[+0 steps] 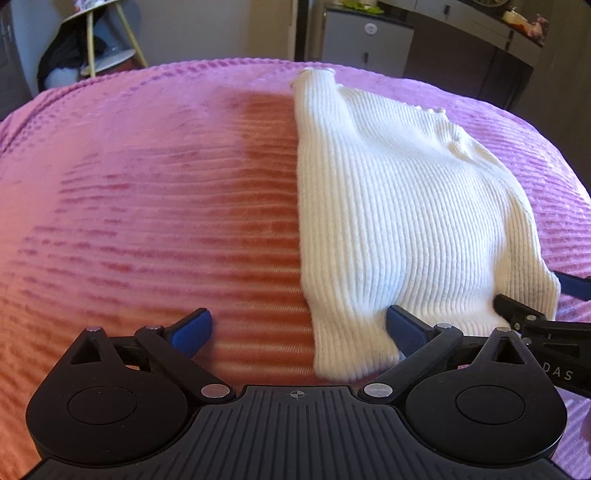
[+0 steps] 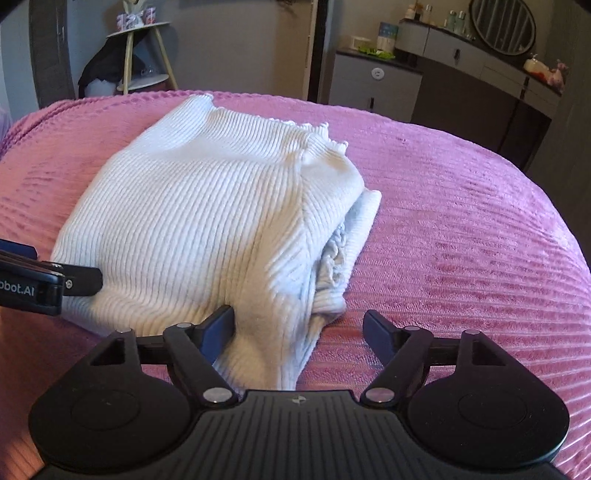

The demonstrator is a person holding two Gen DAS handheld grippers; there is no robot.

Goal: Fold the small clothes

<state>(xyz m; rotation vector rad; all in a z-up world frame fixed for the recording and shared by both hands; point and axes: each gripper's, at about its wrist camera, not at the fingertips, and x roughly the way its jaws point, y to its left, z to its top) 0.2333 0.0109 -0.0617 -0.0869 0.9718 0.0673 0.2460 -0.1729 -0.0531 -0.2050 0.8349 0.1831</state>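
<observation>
A white ribbed knit sweater (image 1: 391, 206) lies partly folded on the pink bedspread (image 1: 147, 184); it also shows in the right wrist view (image 2: 207, 221), its sides folded in with layers showing at its right edge. My left gripper (image 1: 299, 328) is open at the sweater's near left corner, the hem lying between its blue pads. My right gripper (image 2: 299, 328) is open at the near right corner, the hem between its fingers. Each gripper shows in the other's view: the right one (image 1: 532, 314), the left one (image 2: 55, 280).
The pink ribbed bedspread (image 2: 461, 240) covers the whole bed. Beyond the far edge stand a small round shelf stand (image 2: 144, 55), a grey cabinet (image 2: 373, 85) and a dresser with a round mirror (image 2: 502, 26).
</observation>
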